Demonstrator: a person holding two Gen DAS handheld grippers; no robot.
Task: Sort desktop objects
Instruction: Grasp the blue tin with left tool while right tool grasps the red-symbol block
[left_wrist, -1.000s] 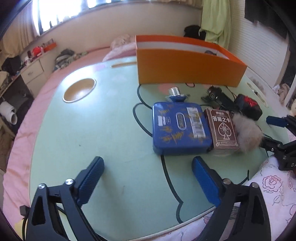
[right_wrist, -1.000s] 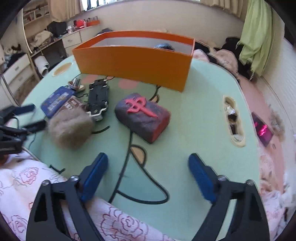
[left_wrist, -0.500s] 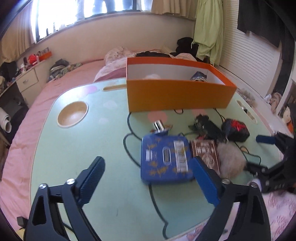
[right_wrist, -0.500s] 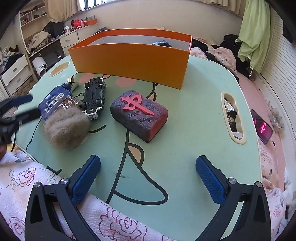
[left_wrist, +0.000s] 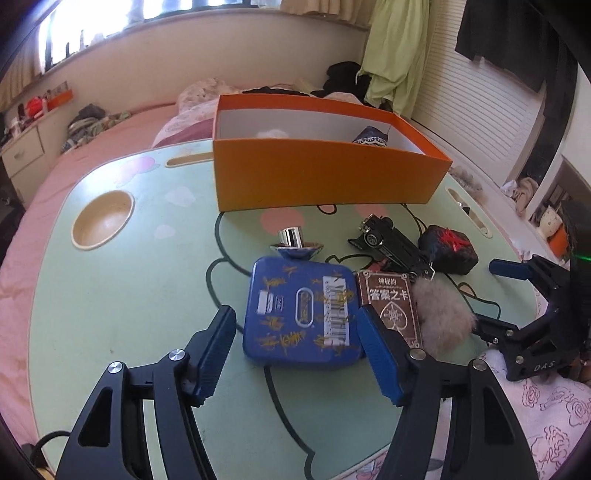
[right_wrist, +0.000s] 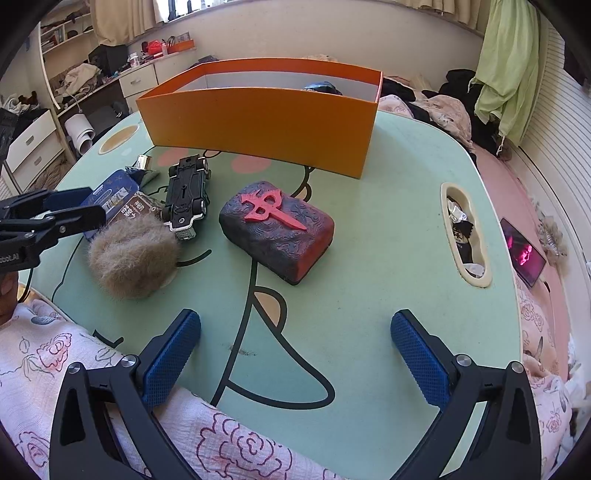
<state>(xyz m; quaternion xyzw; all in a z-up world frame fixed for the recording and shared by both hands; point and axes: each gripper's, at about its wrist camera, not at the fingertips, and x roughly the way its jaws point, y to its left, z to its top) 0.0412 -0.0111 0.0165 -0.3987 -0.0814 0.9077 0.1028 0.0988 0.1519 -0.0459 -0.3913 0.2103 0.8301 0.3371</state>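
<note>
Left claw (left_wrist: 295, 343) closing, pads astride flat blue square tin (left_wrist: 301, 314), not yet pressing. Right claw (right_wrist: 295, 338) released, dark red-marked block (right_wrist: 277, 230) at 12 o'clock.

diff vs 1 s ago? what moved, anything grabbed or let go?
The left gripper has lined up on the blue tin, and its jaws are closing with the tin's near end between them, pads not yet pressing. The right gripper opened wider over bare table. Nothing grabbed or released. Orange box, card deck, fur ball and toy car stayed put.
</note>
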